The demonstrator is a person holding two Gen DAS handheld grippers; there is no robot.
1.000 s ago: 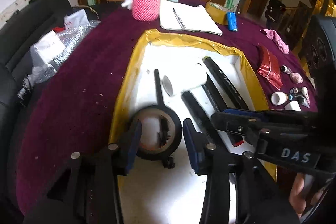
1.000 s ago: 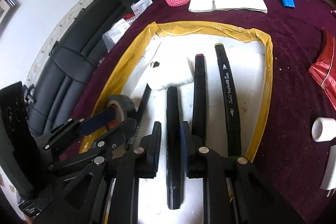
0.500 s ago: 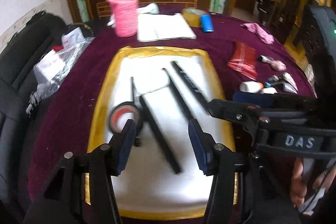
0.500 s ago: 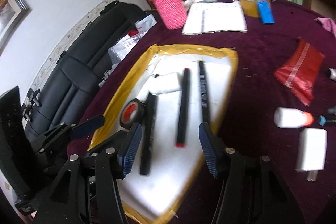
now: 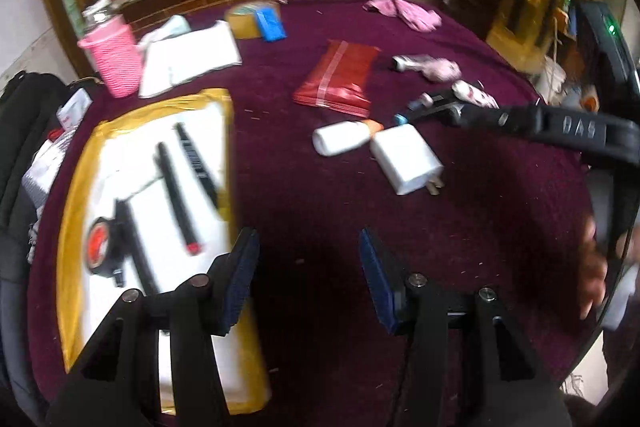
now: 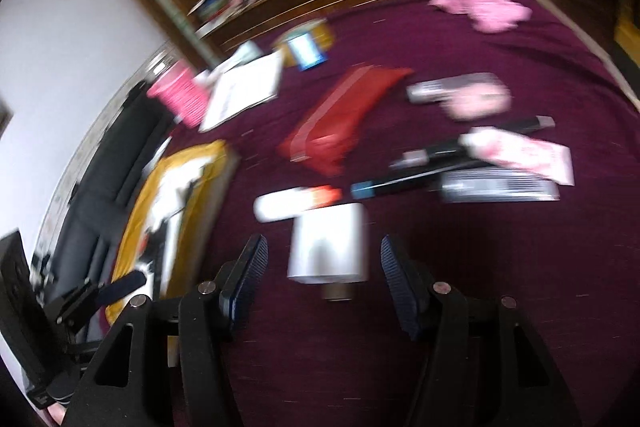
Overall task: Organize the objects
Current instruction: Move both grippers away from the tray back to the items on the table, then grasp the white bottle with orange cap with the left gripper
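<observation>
White charger plug (image 6: 328, 247): on maroon tablecloth (image 6: 500, 267), directly ahead of right gripper (image 6: 322, 277), lying in line with gap between spread, empty jaws; long axis along gripper's line of sight, prongs toward camera. Same plug (image 5: 406, 159) well ahead and right of left gripper (image 5: 306, 275), likewise wide apart and empty over bare cloth; white bottle (image 5: 340, 143) touching plug's far corner. Markers (image 5: 176, 195) and tape roll (image 5: 100, 243) on yellow-edged white tray (image 5: 72, 211), far left.
</observation>
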